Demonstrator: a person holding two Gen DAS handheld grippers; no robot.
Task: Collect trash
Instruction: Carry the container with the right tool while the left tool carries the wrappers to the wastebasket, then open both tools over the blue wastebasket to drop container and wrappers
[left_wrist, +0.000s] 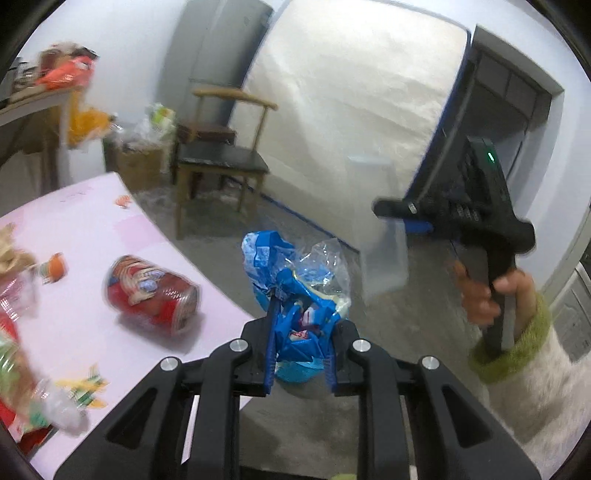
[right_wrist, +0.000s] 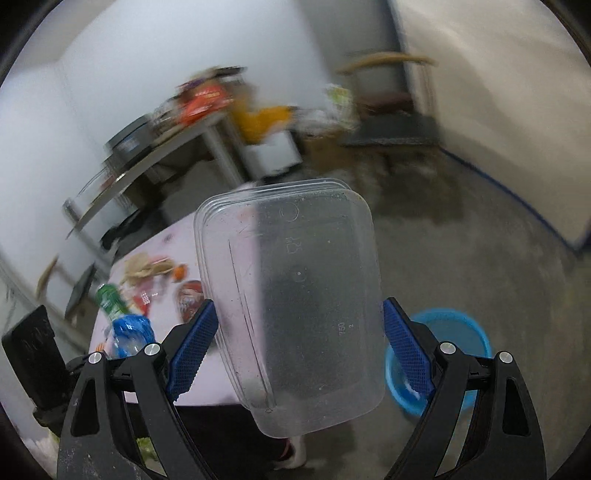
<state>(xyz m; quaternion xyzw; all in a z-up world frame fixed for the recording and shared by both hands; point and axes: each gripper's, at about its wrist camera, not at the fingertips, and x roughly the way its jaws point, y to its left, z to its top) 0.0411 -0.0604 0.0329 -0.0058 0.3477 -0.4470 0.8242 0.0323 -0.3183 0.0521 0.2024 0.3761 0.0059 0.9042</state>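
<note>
Blue plastic wrapper (left_wrist: 295, 295), crumpled, with a clear film part: pinched between the blue pads of the left claw (left_wrist: 301, 332), jaws drawn narrow on it. It hangs in the air just past the edge of the pink desk (left_wrist: 92, 221), above the concrete floor (left_wrist: 295, 221).

Clear plastic container (right_wrist: 291, 314), rectangular and scuffed: clamped across its width by the right claw (right_wrist: 295, 343), jaws spread wide, one pad on each long side. Held tilted over the floor beside the desk. Blue basin (right_wrist: 443, 354) on the floor below, partly behind the right pad.

Still on the desk: red can (left_wrist: 151, 291) lying on its side near the edge; green bottle (right_wrist: 110, 299) and paper scraps farther in, blurred.

Right hand (left_wrist: 491, 295) grips the black handle of the other tool, sleeve cuff green.

Background: wooden chair (left_wrist: 221, 158), mattress (left_wrist: 351, 110) upright against the wall, cluttered side table (right_wrist: 166, 147).
</note>
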